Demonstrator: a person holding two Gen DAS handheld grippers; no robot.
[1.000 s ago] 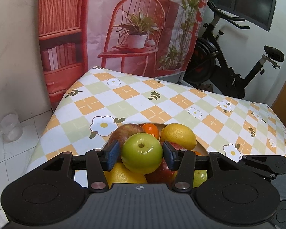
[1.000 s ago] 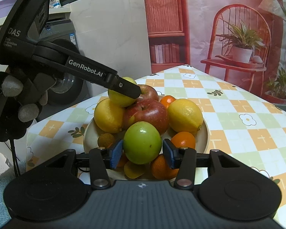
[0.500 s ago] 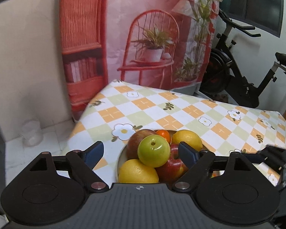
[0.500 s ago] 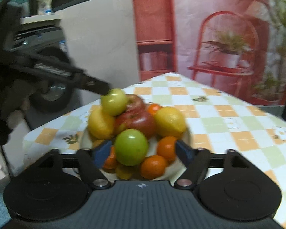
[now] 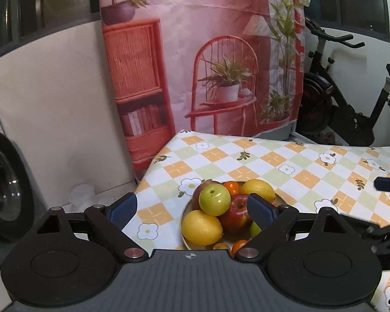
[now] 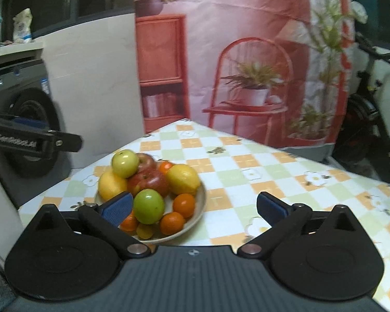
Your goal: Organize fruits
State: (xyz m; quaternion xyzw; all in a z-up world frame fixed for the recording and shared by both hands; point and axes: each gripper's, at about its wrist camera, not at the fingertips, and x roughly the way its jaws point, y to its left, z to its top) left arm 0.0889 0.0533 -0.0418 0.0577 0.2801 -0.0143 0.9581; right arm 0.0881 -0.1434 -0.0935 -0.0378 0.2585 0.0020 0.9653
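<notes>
A glossy green apple [image 5: 215,199] crowns the fruit piled on the plate [image 6: 199,208] — lemon [image 6: 183,179] at three o'clock; left gripper [image 5: 192,209] and right gripper [image 6: 192,208] are spreading apart, empty.

View along the left gripper [image 5: 192,209], jaws opening with nothing pressed between them, above a plate [image 5: 183,223] of piled fruit on a checked tablecloth [image 5: 286,161]. On the plate, a green apple [image 5: 214,199] sits topmost, touching a red apple [image 5: 236,214] to its right and a lemon [image 5: 201,227] in front. Beyond the plate hangs a printed backdrop [image 5: 208,52].
</notes>
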